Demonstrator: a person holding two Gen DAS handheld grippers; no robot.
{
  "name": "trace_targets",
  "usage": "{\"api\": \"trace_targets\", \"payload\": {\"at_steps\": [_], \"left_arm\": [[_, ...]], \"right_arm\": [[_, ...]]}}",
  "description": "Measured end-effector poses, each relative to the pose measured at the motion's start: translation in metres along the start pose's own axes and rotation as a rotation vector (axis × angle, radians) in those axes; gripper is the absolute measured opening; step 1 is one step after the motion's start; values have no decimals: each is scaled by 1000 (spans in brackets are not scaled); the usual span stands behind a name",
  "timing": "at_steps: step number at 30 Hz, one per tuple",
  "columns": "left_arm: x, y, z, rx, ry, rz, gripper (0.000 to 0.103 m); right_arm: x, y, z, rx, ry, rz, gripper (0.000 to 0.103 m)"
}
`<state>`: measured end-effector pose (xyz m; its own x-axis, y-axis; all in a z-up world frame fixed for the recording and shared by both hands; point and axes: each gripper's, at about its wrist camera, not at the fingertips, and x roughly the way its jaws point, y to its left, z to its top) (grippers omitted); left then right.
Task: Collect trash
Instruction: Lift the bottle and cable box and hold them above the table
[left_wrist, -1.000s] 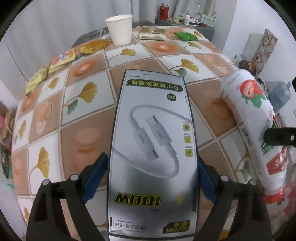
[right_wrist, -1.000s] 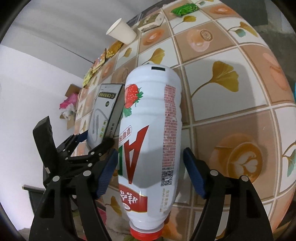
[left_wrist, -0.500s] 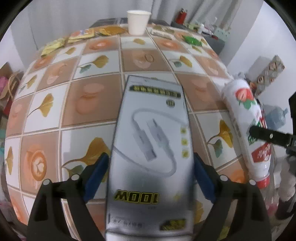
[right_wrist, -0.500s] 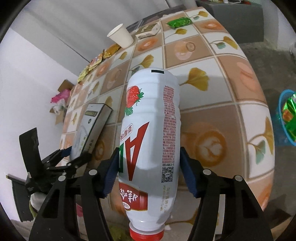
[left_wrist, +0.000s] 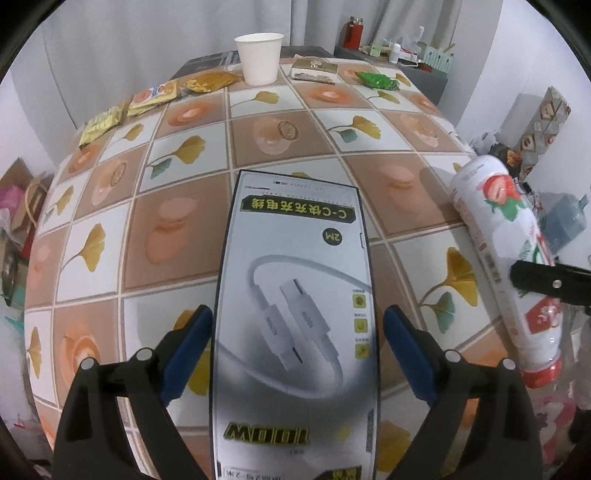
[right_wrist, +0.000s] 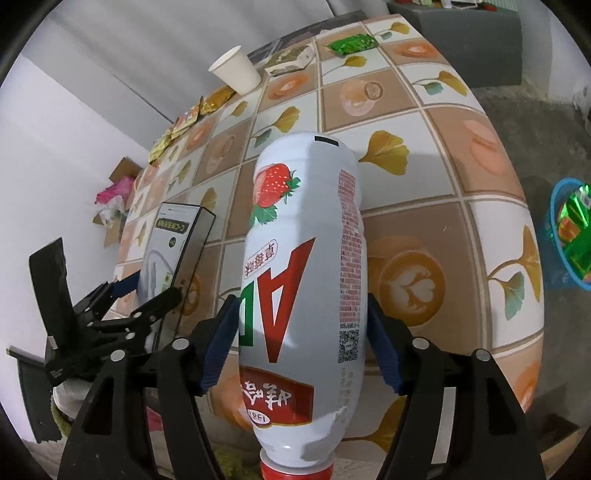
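A grey cable box (left_wrist: 295, 295) printed with a white charging cable hangs over the patterned table (left_wrist: 177, 229), and my left gripper (left_wrist: 297, 332) is shut on its long sides. To its right a white strawberry drink bottle (left_wrist: 506, 251) is held red cap toward the camera. In the right wrist view the bottle (right_wrist: 303, 258) fills the middle, and my right gripper (right_wrist: 301, 332) has both blue pads against its sides while its jaws are opening slightly. The cable box (right_wrist: 173, 240) and the left gripper (right_wrist: 147, 291) show at the left there.
At the table's far edge stand a white paper cup (left_wrist: 260, 57), a flat carton (left_wrist: 314, 68), a green wrapper (left_wrist: 376, 79) and several yellow snack packets (left_wrist: 151, 98). A blue basket (right_wrist: 554, 206) holding green wrappers sits on the floor at the right. Clutter lines the room's edges.
Both grippers have drawn back toward the table's near edge with their loads, so more tabletop shows. The blue basket has come into the right wrist view. The right pads closed in on the bottle.
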<state>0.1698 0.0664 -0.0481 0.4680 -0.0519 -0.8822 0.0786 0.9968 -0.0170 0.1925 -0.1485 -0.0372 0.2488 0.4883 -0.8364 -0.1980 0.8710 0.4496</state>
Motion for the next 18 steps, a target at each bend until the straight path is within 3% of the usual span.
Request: {"api": "trace_targets", "payload": {"at_steps": [18], "left_arm": [[8, -5, -3, 28, -20, 54, 86]], "right_arm": [[11, 18, -9, -108, 6, -113, 70]]}}
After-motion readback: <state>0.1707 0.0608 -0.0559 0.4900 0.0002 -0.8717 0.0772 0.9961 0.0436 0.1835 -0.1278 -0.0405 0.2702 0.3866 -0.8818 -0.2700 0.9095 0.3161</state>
